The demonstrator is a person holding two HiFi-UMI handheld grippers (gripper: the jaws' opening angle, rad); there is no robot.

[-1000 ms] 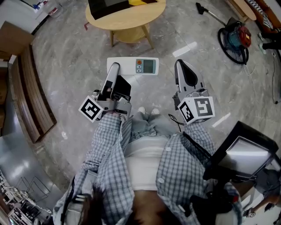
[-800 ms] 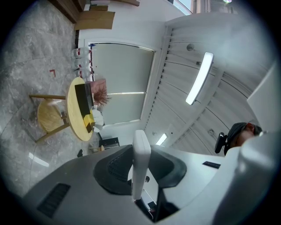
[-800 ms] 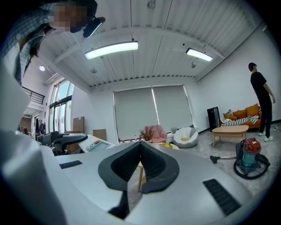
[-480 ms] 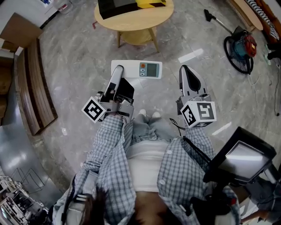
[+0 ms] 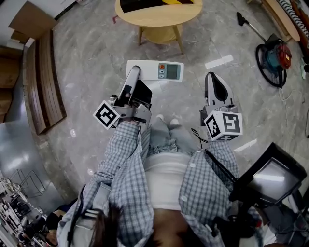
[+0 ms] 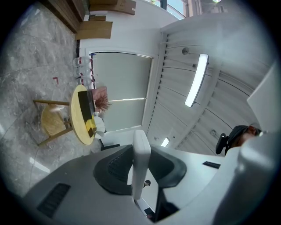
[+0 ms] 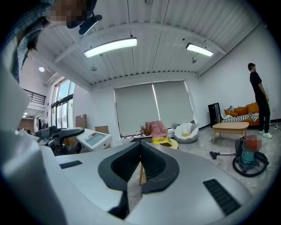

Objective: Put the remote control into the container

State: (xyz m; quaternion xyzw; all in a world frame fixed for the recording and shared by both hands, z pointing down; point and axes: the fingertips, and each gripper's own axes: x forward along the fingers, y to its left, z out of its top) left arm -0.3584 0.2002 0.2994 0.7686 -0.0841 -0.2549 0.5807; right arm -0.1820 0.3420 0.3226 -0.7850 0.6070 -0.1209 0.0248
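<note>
A white remote control (image 5: 166,71) with a small screen and an orange button hangs level over the marble floor, in front of my feet. My left gripper (image 5: 135,76) is shut on its left end. In the left gripper view the remote (image 6: 141,169) shows edge-on, squeezed between the dark pads. My right gripper (image 5: 215,86) is beside it to the right, shut and empty, its pads (image 7: 147,163) meeting. Ahead is a round wooden table (image 5: 159,19) carrying a black container (image 5: 145,4) with a yellow thing in it. The same table (image 6: 80,118) shows in the left gripper view.
A vacuum cleaner (image 5: 273,54) with its hose lies on the floor at the right. Slatted wooden boards (image 5: 44,82) lie at the left. A black case (image 5: 270,173) sits behind me to the right. A person (image 7: 259,102) stands far off by a low table.
The head view has swung, so the table and floor sit further right and higher in frame. Both grippers keep their pose, and the remote stays in the left one.
</note>
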